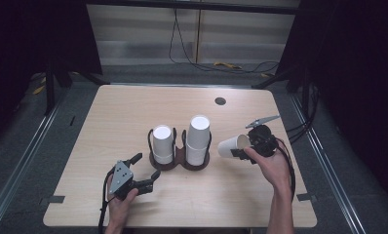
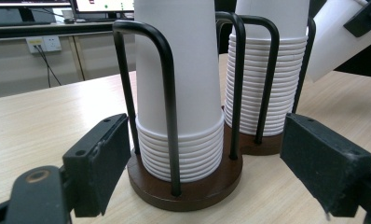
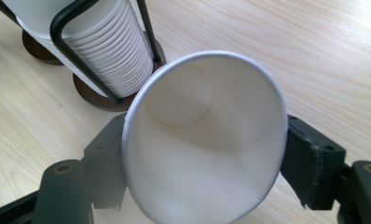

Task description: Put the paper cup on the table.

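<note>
text: none legible | labels: none | brands: none | numbers: none | signs: none

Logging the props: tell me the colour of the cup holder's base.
Dark brown base, under black wire uprights; clearest in the left gripper view.

Even overhead light brightens the table [image 1: 133,105]; the surroundings beyond its edges fall into darkness. Shadows upon it are soft and short. Close views show mild blur on the nearest jaws.

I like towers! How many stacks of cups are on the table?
2. The shorter stack stands in the holder's left ring, the taller stack in its right ring. One single cup is apart, held in the right gripper.
</note>
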Tool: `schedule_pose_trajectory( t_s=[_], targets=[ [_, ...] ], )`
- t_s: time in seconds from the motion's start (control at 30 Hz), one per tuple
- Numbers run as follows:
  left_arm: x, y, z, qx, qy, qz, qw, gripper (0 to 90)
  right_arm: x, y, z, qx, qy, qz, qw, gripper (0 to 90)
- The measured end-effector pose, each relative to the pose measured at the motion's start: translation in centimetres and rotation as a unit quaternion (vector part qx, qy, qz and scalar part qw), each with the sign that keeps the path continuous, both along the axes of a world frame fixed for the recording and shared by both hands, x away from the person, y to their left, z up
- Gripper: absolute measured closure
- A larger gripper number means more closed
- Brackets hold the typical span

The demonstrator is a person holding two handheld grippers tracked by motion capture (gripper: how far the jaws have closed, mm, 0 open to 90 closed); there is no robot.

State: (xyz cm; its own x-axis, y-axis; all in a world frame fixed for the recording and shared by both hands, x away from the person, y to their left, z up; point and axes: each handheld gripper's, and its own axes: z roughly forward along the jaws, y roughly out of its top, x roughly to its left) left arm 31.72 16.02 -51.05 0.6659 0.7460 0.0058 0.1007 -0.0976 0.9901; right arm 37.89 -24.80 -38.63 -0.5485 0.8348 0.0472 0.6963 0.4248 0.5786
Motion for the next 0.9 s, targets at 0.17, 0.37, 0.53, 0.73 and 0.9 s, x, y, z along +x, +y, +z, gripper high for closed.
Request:
schedule_pose_trajectory(
  t_s=[0.17, 0.37, 0.53, 0.73, 0.9],
  targets=[
    [0.0, 0.1, -0.1, -0.010, -0.001, 0.006, 0.9999, 16.1, 1.1, 0.0, 0.2, -0.023, 0.026, 0.013, 0.9993, 25.1],
    [-0.2, 0.0, -0.1, -0.007, -0.007, 0.010, 0.9999, 16.0, 1.9, 0.3, 0.3, -0.059, 0.052, 0.013, 0.9968, 24.8],
    [-0.2, 0.1, -0.1, -0.011, -0.007, 0.010, 0.9999, 15.8, 2.7, 0.6, 0.1, -0.087, 0.071, 0.012, 0.9936, 24.6],
    [-0.2, 0.1, -0.1, -0.009, -0.007, 0.010, 0.9999, 15.8, 3.8, 1.1, -0.5, -0.124, 0.091, 0.026, 0.9877, 23.9],
    [-0.2, 0.1, -0.1, -0.009, -0.007, 0.010, 0.9999, 15.8, 4.2, 1.4, -0.8, -0.155, 0.101, 0.024, 0.9825, 23.6]
  ],
)
